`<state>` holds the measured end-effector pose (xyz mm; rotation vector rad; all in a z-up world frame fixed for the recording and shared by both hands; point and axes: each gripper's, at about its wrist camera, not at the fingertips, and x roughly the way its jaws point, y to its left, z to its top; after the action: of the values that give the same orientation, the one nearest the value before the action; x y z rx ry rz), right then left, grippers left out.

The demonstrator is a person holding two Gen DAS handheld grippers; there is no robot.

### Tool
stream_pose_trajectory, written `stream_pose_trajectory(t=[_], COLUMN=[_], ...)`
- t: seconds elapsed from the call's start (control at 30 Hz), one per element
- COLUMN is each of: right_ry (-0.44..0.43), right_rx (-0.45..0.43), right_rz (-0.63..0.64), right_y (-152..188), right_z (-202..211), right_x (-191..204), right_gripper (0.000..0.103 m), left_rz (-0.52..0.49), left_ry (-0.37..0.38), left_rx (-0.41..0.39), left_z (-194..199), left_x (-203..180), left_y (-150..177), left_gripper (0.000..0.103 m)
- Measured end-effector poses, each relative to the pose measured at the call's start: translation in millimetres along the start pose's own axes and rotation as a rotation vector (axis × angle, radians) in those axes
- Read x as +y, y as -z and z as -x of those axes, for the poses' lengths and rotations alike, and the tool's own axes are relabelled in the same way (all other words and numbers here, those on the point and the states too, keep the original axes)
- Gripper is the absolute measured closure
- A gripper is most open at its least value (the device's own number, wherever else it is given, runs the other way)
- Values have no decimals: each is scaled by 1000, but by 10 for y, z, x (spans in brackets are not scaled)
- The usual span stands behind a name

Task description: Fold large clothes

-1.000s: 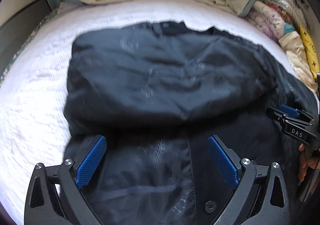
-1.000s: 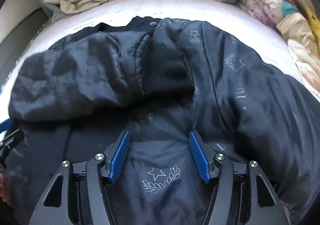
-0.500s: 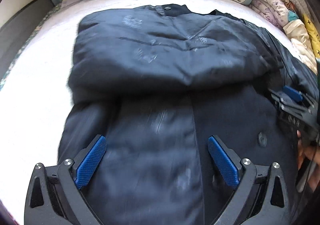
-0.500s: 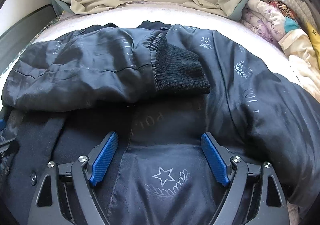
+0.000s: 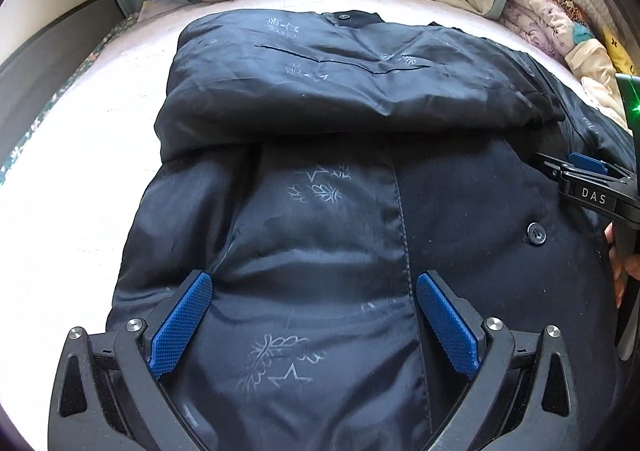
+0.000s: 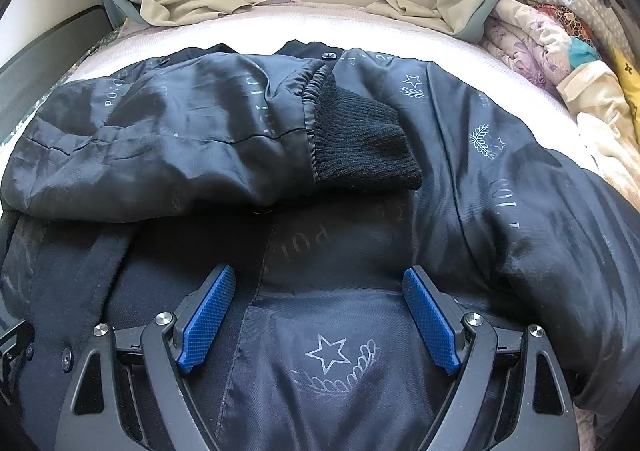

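Right claw point(image 6: 318, 317): blue ribbed pads spread wide, jaws just opened, gripping nothing, over star-printed satin lining. Left claw point(image 5: 314, 325): likewise apart, empty. Dark jacket point(image 5: 360, 179): inside out on a white textured bed point(image 5: 68, 187), sleeve folded across. Right view alone shows the ribbed knit cuff point(image 6: 360, 147); left view alone, a front button point(image 5: 536, 233).

One dark jacket point(image 6: 460, 179) lay on one bed point(image 5: 72, 211), beneath two grippers; one blanket pile point(image 6: 560, 63) sat beside it.
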<state>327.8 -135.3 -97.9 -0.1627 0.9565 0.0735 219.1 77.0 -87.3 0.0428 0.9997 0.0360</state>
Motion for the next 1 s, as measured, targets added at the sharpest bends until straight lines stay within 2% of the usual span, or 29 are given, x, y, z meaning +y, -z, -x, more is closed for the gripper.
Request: stream_pose_trajectory(t=[0.2,0.3,0.43,0.53,0.67,0.8,0.9,0.93,1.0], right_ry=[-16,-24,-82,-88,-56,76,161,176,229], right_rx=[17,59,91,85,62,26,11,1,-36], right_rz=[0,-10,-77,-151,-253,-409,-608,-656,-797], right_y=[-37,-82,-133,-167,-136,87,522,636,1049], right_z=[12,82,370,713,1167,1718,2141,2224,2430], right_x=[-9,-17,-117,-377,-919,-1760,-2539,-2690,-3127], right_gripper=[15,15,15,15,15,15,15,15,15], left_rz=[8,11,9,6,6,8,15,15,15], left_ry=[-13,-6,-10,-17,-19,-26,-30,-30,-29], left_rx=[-17,-29,-31,-32,-29,-25,-22,-22,-23], left_z=[-9,-7,5,14,19,19,22,22,24], left_x=[-26,-17,-23,-33,-39,-49,-57,-60,-58], left_y=[11,26,43,55,54,45,41,41,40], left_gripper=[0,0,0,0,0,0,0,0,0])
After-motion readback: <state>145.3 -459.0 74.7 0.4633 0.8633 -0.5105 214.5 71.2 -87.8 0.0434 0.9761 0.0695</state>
